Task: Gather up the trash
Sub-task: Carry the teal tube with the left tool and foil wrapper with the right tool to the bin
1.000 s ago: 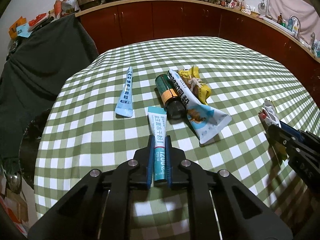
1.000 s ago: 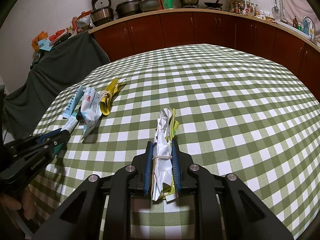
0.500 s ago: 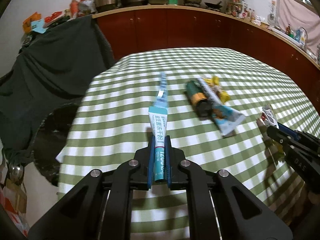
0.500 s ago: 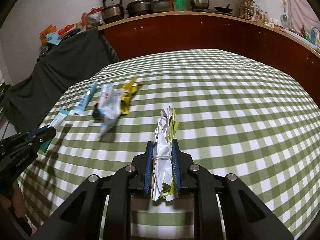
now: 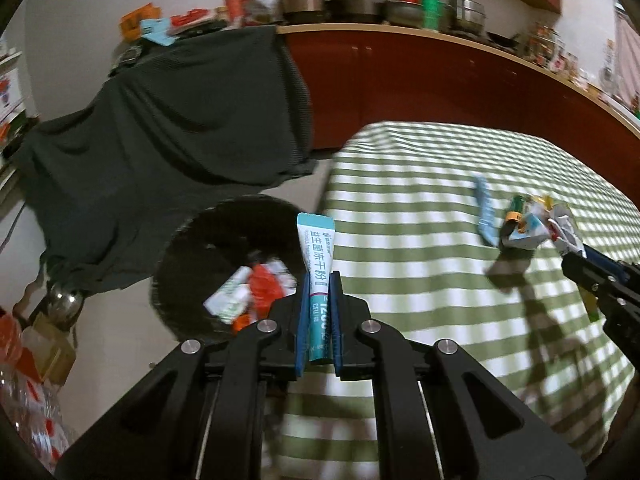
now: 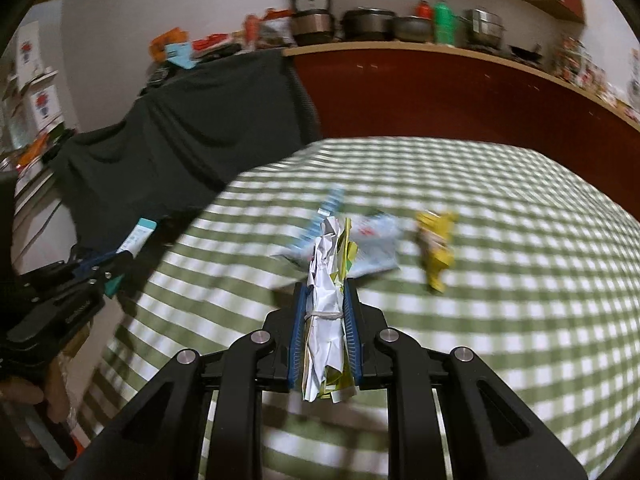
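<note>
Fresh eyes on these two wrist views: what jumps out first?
Both grippers are loaded: the left gripper is shut on a teal sachet poised near a black bin beside the table, with wrappers already in it. The right gripper clamps a crumpled paper wad over the green checked tablecloth. More litter waits on the cloth, including a yellow wrapper.

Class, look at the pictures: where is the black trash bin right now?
In the left wrist view the black trash bin sits on the floor left of the checked table, below the dark draped cloth, just beyond the held teal sachet.
</note>
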A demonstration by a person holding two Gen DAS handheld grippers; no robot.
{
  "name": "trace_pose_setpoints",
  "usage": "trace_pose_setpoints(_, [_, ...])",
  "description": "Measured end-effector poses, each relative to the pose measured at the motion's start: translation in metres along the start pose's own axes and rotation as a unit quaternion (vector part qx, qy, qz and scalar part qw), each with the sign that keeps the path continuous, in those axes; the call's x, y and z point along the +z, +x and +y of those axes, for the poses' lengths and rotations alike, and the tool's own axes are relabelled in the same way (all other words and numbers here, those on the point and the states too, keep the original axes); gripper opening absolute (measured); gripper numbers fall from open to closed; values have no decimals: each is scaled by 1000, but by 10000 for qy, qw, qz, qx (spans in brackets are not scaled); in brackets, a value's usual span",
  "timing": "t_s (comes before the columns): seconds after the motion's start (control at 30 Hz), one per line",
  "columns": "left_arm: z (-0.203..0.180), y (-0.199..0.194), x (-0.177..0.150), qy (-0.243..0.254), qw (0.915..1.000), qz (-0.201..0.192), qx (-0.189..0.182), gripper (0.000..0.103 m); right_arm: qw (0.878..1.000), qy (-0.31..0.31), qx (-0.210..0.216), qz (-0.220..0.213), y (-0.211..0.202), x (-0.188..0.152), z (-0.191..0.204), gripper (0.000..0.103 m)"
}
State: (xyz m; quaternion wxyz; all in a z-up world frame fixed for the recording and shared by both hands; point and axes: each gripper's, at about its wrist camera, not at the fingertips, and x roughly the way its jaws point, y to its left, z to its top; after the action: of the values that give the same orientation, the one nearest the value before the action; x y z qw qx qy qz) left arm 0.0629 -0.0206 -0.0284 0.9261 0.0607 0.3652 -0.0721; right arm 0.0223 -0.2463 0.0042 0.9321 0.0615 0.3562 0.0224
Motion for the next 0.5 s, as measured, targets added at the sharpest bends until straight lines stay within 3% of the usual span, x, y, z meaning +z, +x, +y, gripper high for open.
trace_pose_setpoints(0.5, [79,19,6,-351,9977,-60,581,10,9968,-469,642,-74,39,42,93,20])
